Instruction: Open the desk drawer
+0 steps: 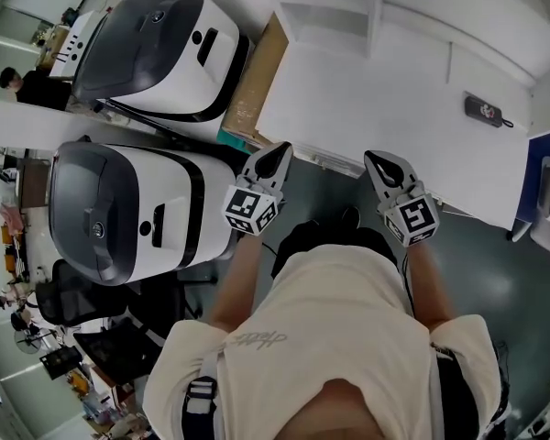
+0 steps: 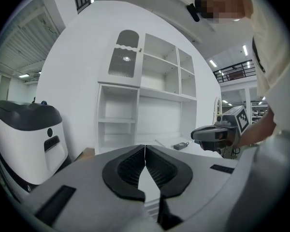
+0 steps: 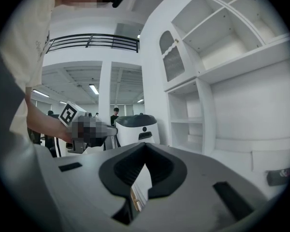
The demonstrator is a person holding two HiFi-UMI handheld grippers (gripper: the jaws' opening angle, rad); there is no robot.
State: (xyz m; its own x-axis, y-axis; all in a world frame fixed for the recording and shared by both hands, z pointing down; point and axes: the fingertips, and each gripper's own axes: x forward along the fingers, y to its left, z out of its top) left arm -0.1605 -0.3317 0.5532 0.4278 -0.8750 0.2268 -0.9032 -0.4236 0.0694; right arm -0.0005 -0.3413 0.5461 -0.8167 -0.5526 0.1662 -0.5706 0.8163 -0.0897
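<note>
1. Left gripper [image 1: 281,148]: held in front of the desk [image 1: 367,90], just off its front edge and toward the left end. In the left gripper view the jaws of this gripper [image 2: 145,149] meet at their tips, with nothing between them.

2. Right gripper [image 1: 372,159]: held beside the left one, just off the same front edge, and the two are apart. In the right gripper view its jaws [image 3: 145,146] are likewise closed tip to tip and empty. The left gripper view shows this unit from the side [image 2: 215,134].

3. Desk drawer [image 1: 325,159]: located under the front edge of the desk, between and just ahead of the two grippers. Only a narrow strip of it shows in the head view (the handle cannot be made out). Neither gripper touches it.

4. Desk top: a small black object [image 1: 484,110] lies near the right end, well apart from both grippers. White shelf compartments [image 2: 154,95] stand along the rear edge.

5. Surroundings: a cardboard box [image 1: 257,71] sits against the left end of the desk. Two white-and-black machines [image 1: 156,49] [image 1: 128,214] stand further left, one beside the box and one beside the person holding the grippers.
</note>
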